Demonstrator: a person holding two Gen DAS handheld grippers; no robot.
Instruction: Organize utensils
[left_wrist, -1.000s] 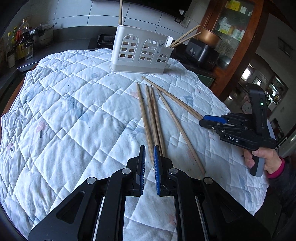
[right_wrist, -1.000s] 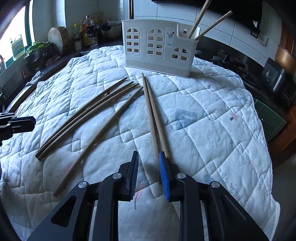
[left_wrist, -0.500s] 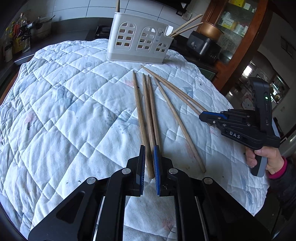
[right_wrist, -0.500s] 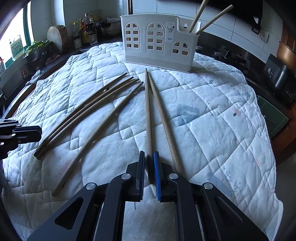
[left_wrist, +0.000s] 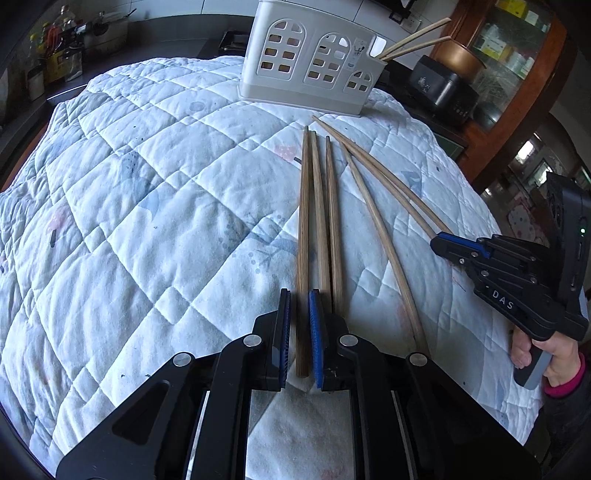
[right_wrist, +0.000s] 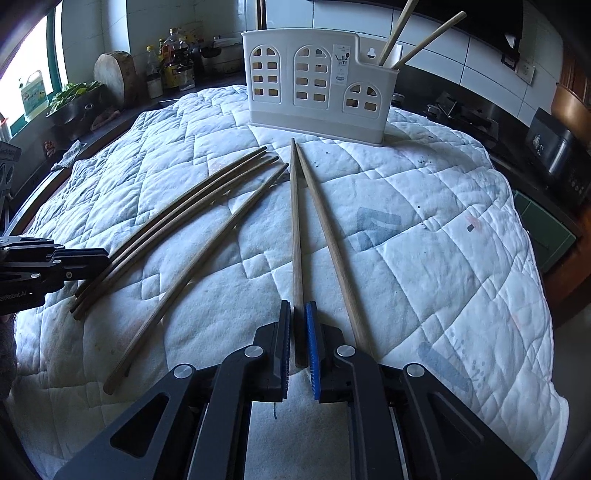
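Observation:
Several wooden chopsticks lie on a white quilted cloth (left_wrist: 147, 221) in front of a white utensil holder (left_wrist: 310, 70), which also shows in the right wrist view (right_wrist: 317, 85) and holds two chopsticks. My left gripper (left_wrist: 299, 295) is shut on the leftmost chopstick (left_wrist: 303, 221) of a group of three. My right gripper (right_wrist: 298, 308) is shut on the left chopstick (right_wrist: 295, 229) of a pair; the other one (right_wrist: 328, 240) lies just right of it. The right gripper also shows in the left wrist view (left_wrist: 436, 242).
A single curved-looking chopstick (right_wrist: 207, 258) lies between the two groups. Bottles (right_wrist: 170, 62) and a wooden board (right_wrist: 114, 74) stand on the counter at the back left. A dark appliance (left_wrist: 443, 88) sits past the table's right edge.
Both grippers moved forward over a chopstick end and closed. The left gripper shifted onto the leftmost stick; the right gripper's jaws narrowed from open to gripping its stick.

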